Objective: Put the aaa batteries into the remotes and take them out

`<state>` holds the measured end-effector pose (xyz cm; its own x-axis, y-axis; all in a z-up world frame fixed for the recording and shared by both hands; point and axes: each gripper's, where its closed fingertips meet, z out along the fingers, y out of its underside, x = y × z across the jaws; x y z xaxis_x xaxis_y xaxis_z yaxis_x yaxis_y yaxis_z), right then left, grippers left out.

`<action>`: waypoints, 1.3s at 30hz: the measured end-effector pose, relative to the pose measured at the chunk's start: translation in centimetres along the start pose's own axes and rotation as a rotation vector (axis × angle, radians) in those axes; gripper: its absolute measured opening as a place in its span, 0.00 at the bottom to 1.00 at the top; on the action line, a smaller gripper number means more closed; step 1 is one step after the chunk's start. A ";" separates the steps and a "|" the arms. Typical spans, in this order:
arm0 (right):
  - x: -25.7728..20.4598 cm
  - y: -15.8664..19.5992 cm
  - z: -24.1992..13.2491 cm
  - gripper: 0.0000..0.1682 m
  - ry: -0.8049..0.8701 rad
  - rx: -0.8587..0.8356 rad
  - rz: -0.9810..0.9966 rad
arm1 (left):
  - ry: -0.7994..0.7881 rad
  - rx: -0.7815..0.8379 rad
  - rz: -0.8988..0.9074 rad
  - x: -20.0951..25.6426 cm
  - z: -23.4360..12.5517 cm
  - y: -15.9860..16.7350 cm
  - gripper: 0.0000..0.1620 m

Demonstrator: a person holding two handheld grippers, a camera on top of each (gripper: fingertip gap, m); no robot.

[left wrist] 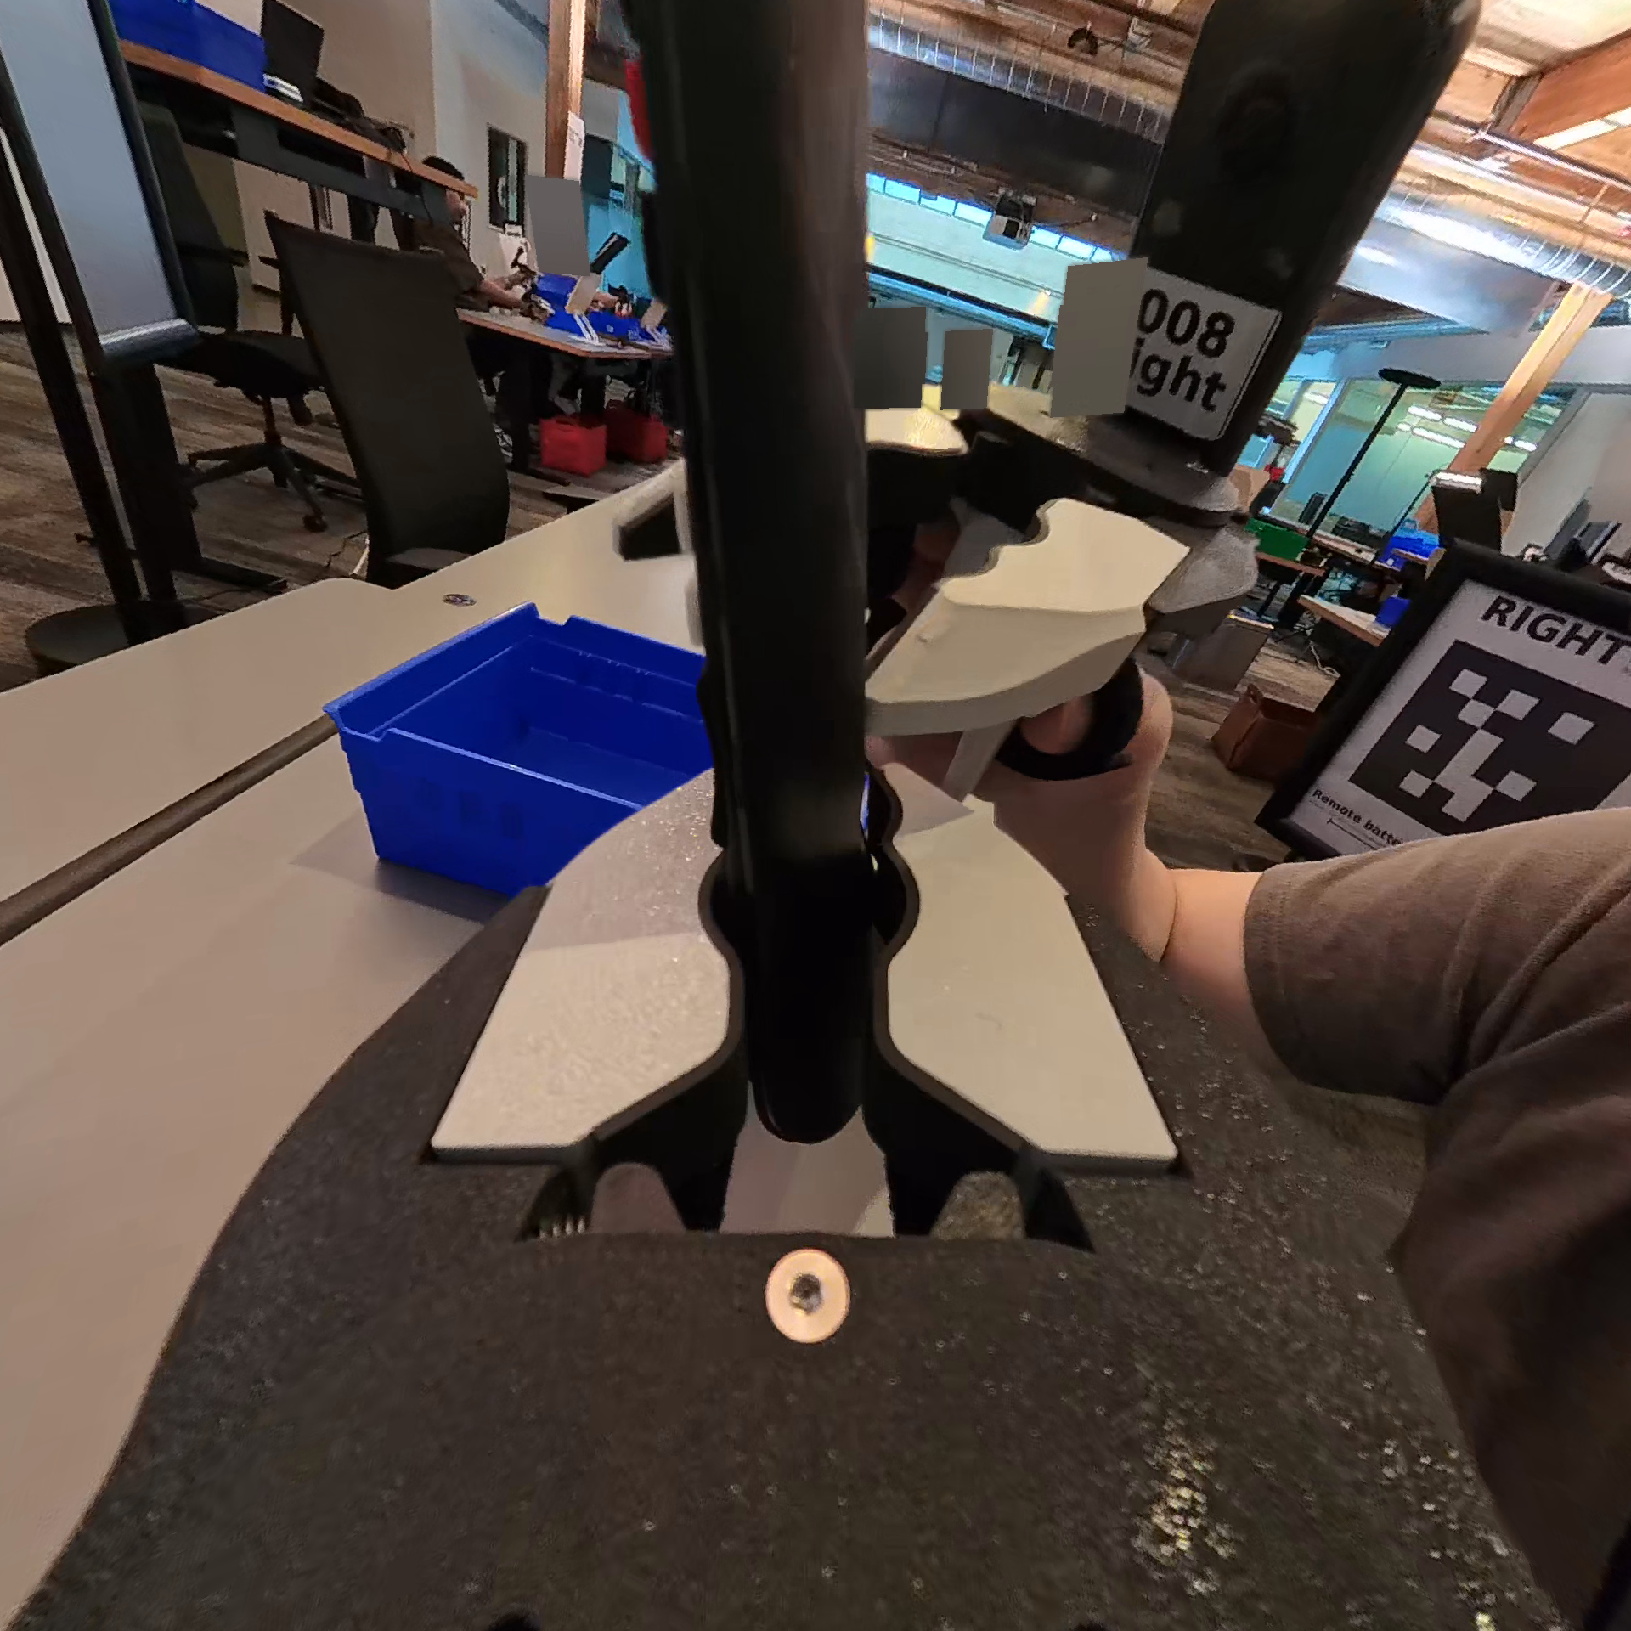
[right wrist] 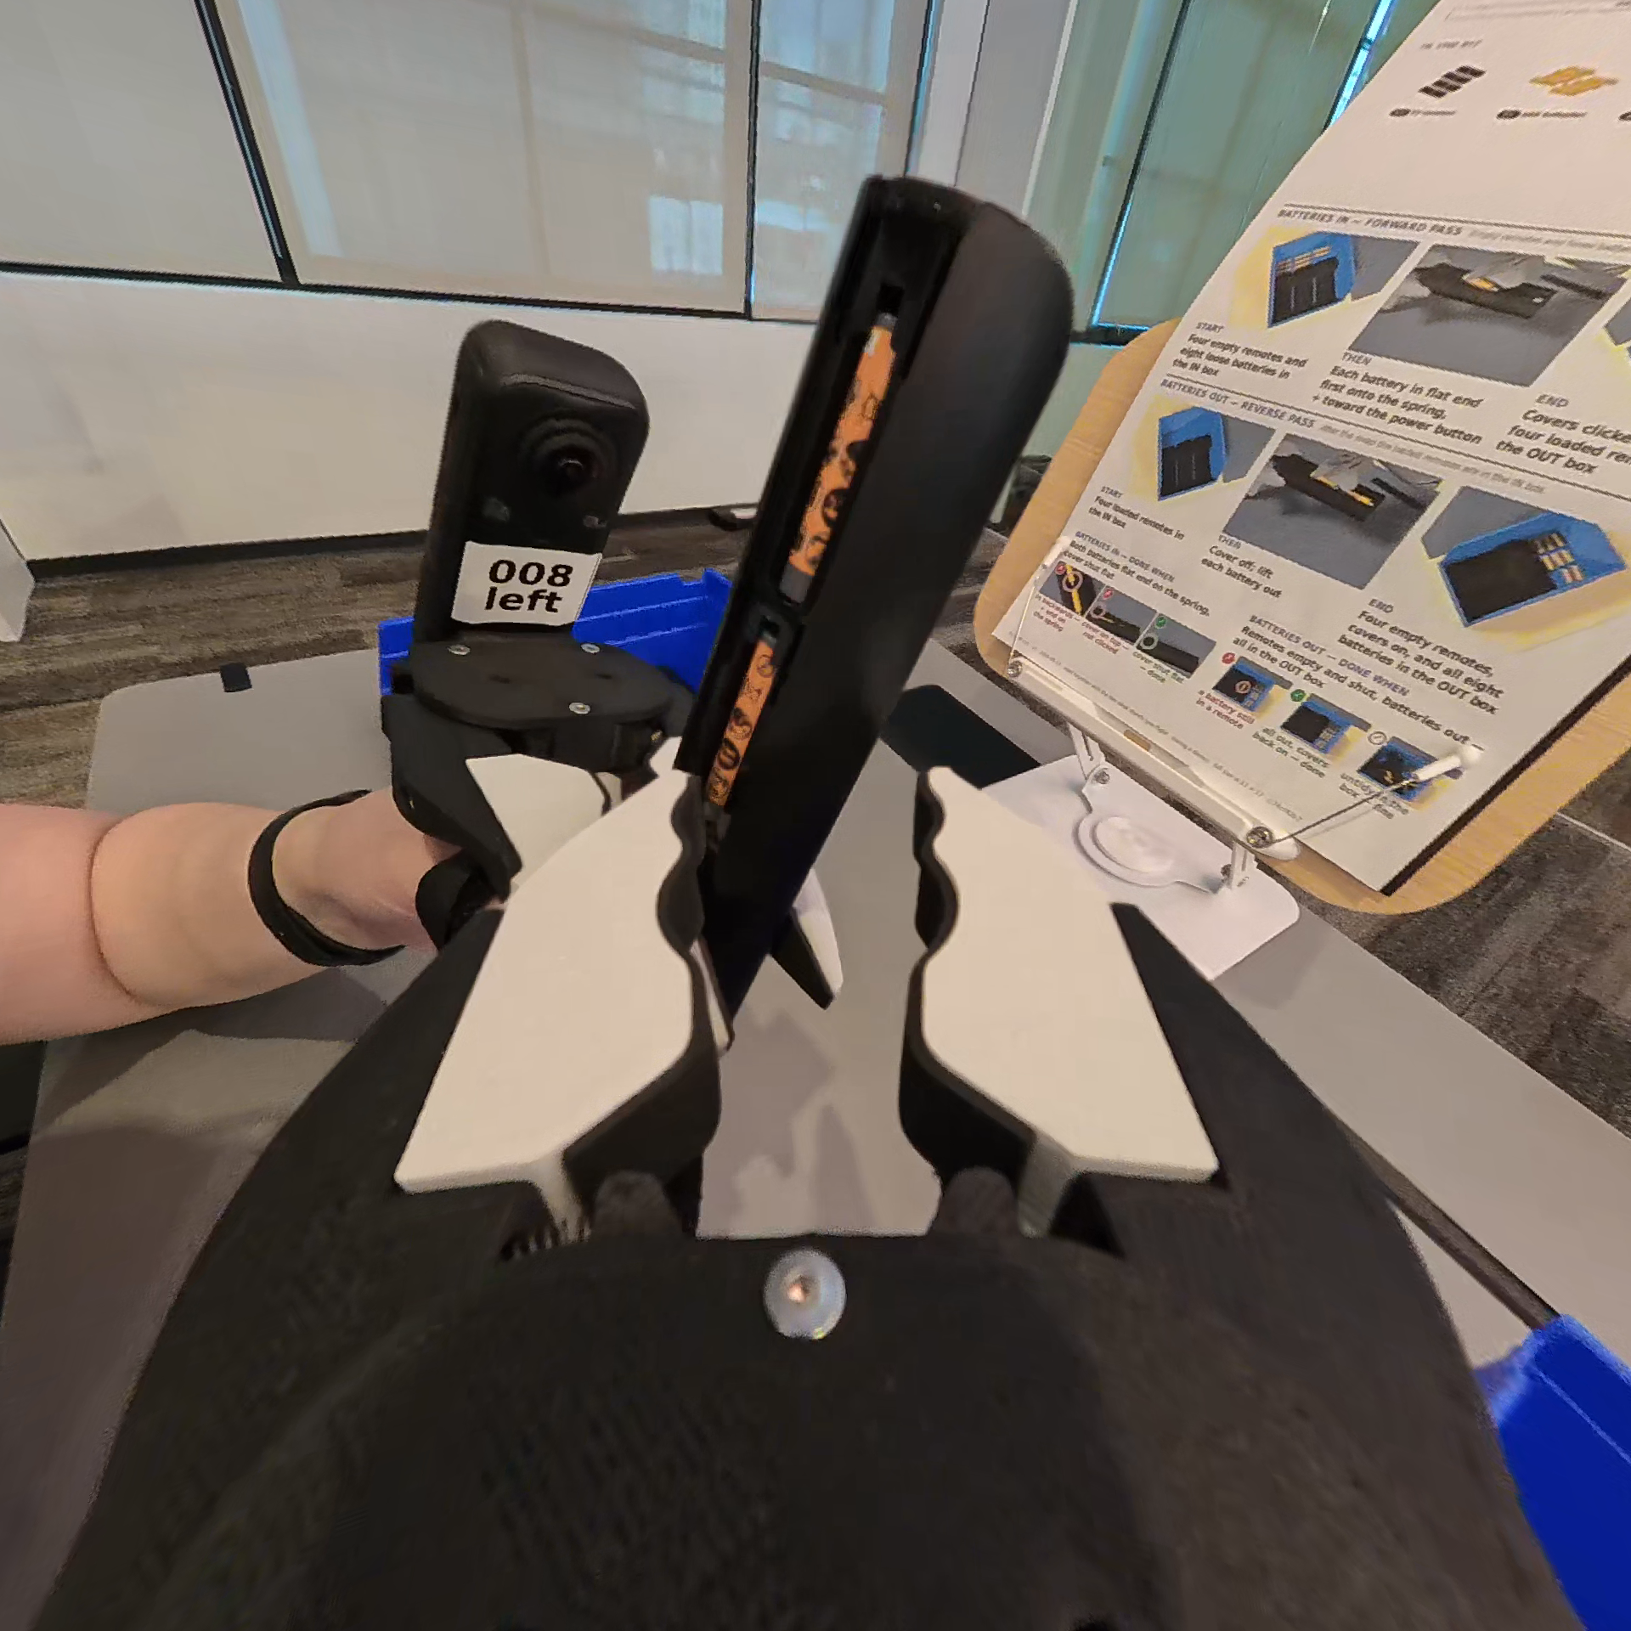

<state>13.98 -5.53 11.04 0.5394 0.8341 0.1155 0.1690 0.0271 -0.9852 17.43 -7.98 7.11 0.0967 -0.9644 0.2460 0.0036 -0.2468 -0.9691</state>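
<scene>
Left gripper [left wrist: 805,953]: fingers clamped on lower end of long black plastic remote [left wrist: 777,529], held upright above grey table [left wrist: 176,971]. Back cover off; two orange AAA batteries [right wrist: 843,459] sit in compartment. Right gripper [right wrist: 799,891]: fingers spread wide around remote, gripping nothing. Blue plastic bin [left wrist: 521,759] behind.

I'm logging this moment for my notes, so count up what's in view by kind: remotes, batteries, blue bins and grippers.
Remotes: 1, the black remote, upright, cover off
Batteries: 2, upper orange battery and lower orange battery, both in its compartment
Blue bins: 2, blue bin and a bin corner
Grippers: 2, left gripper and right gripper
Total: 7
</scene>
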 end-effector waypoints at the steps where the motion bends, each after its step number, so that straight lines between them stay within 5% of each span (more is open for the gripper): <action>1: 0.0 0.0 -0.1 0.28 0.003 -0.006 -0.005 | 0.001 -0.008 -0.002 0.0 0.0 0.1 0.16; 29: 1.5 -0.3 -1.0 0.28 0.169 -0.042 -0.268 | 0.009 -0.108 -0.122 -0.8 -0.1 1.4 0.16; 39: 2.2 0.6 -1.0 0.65 0.208 -0.094 -0.634 | 0.004 -0.257 -0.241 -2.2 -0.5 3.7 0.16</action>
<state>16.09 -4.25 10.83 0.4585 0.5487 0.6991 0.5711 0.4208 -0.7048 16.75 -6.84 2.99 0.1193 -0.8760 0.4674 -0.2251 -0.4823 -0.8466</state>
